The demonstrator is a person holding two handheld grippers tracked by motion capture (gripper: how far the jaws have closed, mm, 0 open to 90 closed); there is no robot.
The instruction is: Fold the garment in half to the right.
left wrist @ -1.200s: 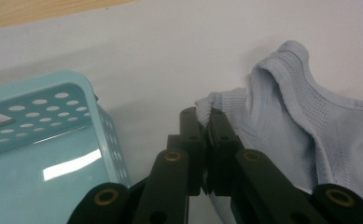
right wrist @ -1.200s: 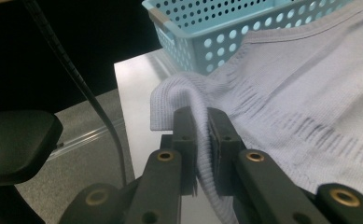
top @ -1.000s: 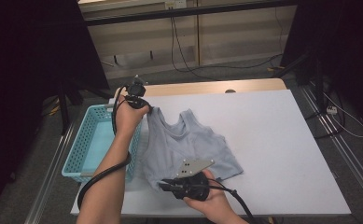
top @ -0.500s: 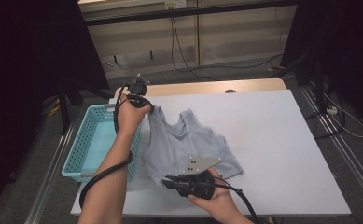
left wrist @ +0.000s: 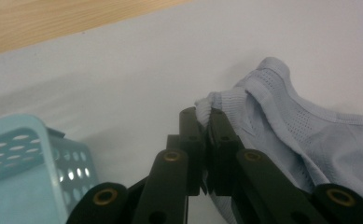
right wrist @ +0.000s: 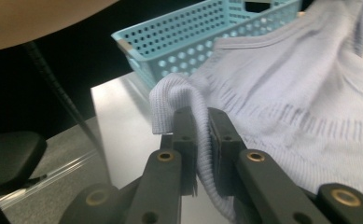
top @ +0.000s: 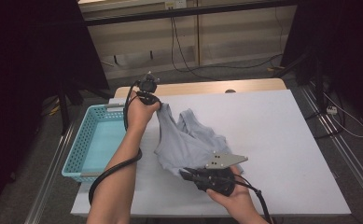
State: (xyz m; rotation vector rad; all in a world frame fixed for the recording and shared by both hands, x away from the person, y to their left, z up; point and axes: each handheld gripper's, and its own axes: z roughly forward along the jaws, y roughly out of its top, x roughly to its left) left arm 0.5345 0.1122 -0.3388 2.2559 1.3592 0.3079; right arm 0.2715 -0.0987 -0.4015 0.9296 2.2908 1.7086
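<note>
A pale blue-grey sleeveless top [top: 188,142] lies crumpled on the white table [top: 282,135], left of its middle. My left gripper [top: 157,108] is shut on a shoulder strap at the far left of the top [left wrist: 263,116]; in the left gripper view the black jaws [left wrist: 203,119] pinch the ribbed strap edge. My right gripper [top: 184,173] is shut on the ribbed hem [right wrist: 179,100] at the near edge of the top, with the cloth folded over its jaws [right wrist: 198,116]. The fabric stretches between both grippers.
A light blue perforated basket [top: 97,140] stands at the table's left edge, beside the left forearm [top: 123,158]. A wooden strip [top: 202,87] runs along the far edge. Black cables trail from both grippers. The right part of the table is bare.
Both hands have shifted to the right, dragging the top with them. The right gripper has moved farther right along the near edge, and the cloth is more bunched.
</note>
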